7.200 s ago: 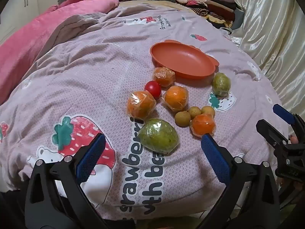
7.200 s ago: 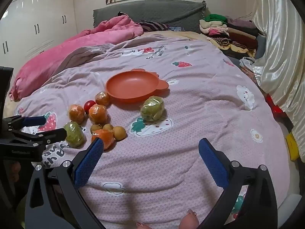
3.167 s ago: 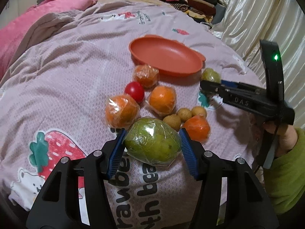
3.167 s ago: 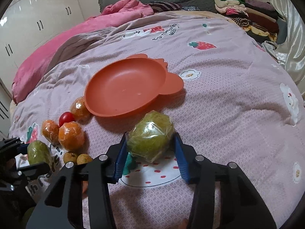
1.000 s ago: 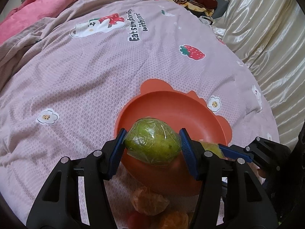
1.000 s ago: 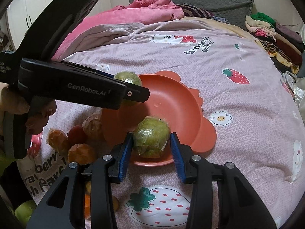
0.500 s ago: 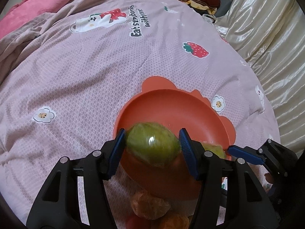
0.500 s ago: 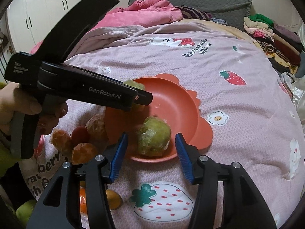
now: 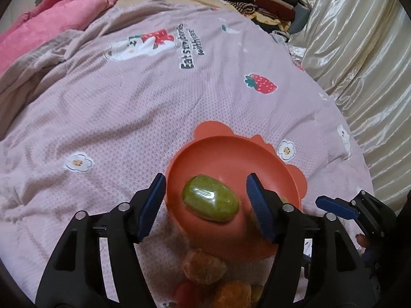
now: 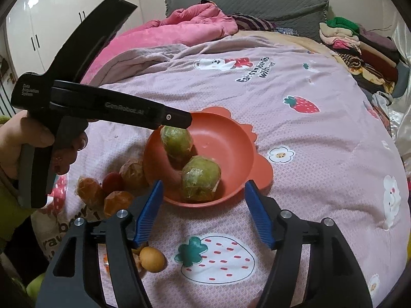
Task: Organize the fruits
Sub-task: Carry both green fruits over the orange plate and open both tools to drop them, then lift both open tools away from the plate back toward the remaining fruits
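Currently both claws are opening, pads clear of fruit.

Right claw (image 10: pixel 203 210): jaws wide, hovering at the near rim of the orange plate (image 10: pixel 239 138). The near green fruit (image 10: pixel 200 178), plastic-wrapped, sits in the plate's near part, framed by the blue pads but not touched by either.

Left claw (image 9: pixel 205 205): jaws fairly wide and spreading. The far green fruit (image 9: pixel 210 198) lies in the plate under it, between the pads with a gap on each side. In the right wrist view the same claw reaches in from the left, held by a hand (image 10: pixel 28 148), its tip right over that fruit (image 10: pixel 176 140). The two green fruits lie close together in the plate; whether they touch, cannot tell.

Still on the bed, left of the plate: three wrapped oranges (image 10: pixel 115 201) and a red tomato (image 10: pixel 113 182), bunched together, the farthest orange against the plate's left rim. Nearer, beside the right claw's left finger, a small yellow fruit (image 10: pixel 152 259).

Plate rests on the pink strawberry-print quilt (image 10: pixel 295 179). Far left, a bunched pink blanket (image 10: pixel 167 30); far right, a stack of folded clothes (image 10: pixel 359 43); behind, a grey headboard (image 10: pixel 244 2).
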